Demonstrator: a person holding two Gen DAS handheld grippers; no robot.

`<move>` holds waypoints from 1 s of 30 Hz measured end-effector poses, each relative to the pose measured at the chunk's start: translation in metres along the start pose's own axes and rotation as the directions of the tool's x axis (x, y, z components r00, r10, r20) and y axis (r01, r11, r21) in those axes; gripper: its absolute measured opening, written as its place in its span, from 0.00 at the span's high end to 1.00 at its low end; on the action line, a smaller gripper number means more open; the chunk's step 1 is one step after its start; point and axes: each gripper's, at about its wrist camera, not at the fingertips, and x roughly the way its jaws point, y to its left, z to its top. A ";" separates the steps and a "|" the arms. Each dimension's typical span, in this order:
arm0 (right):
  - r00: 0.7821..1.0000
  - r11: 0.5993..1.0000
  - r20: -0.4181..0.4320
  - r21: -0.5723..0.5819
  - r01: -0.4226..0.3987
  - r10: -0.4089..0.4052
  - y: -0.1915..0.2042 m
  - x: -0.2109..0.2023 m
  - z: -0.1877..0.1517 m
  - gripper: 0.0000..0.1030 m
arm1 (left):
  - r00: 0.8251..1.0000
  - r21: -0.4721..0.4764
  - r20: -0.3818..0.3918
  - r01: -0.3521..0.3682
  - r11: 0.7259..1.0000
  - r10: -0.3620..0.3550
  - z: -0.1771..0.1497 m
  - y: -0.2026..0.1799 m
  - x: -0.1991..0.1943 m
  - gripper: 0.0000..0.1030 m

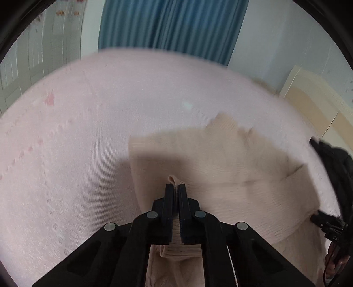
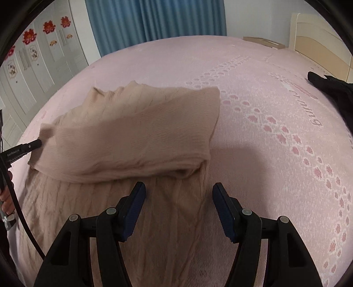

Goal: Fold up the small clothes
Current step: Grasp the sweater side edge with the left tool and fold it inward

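A beige knitted sweater [image 2: 132, 132] lies on the pink bed, its far part folded over toward the near part. My left gripper [image 1: 175, 187] is shut on a fold of the sweater [image 1: 220, 167] at its left edge; in the right wrist view it shows at the sweater's left side [image 2: 36, 143]. My right gripper [image 2: 178, 189] is open and empty, held just above the near cable-knit part of the sweater, close to the folded edge. Its tip shows at the right edge of the left wrist view [image 1: 317, 217].
The pink bedspread [image 2: 264, 92] with paw prints spreads all around. A black garment [image 2: 331, 86] lies at the far right. A wooden headboard [image 2: 317, 37] stands beyond it, blue curtains [image 2: 154, 19] behind the bed, white wardrobe doors [image 2: 33, 59] at left.
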 end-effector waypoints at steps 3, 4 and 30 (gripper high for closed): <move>0.998 1.000 0.056 0.020 -0.021 0.020 -0.003 -0.009 0.009 0.40 | 0.995 0.007 0.101 0.006 1.000 -0.007 0.021 -0.007 -0.021 0.95; 0.998 0.999 0.066 0.027 -0.022 0.020 -0.005 -0.011 0.012 0.40 | 0.992 0.005 0.123 -0.006 1.000 0.005 0.028 -0.009 -0.024 0.95; 0.998 0.997 0.022 0.047 0.065 -0.066 -0.019 0.005 0.037 0.40 | 0.993 -0.071 -0.090 -0.079 0.994 0.072 -0.003 0.026 0.006 0.59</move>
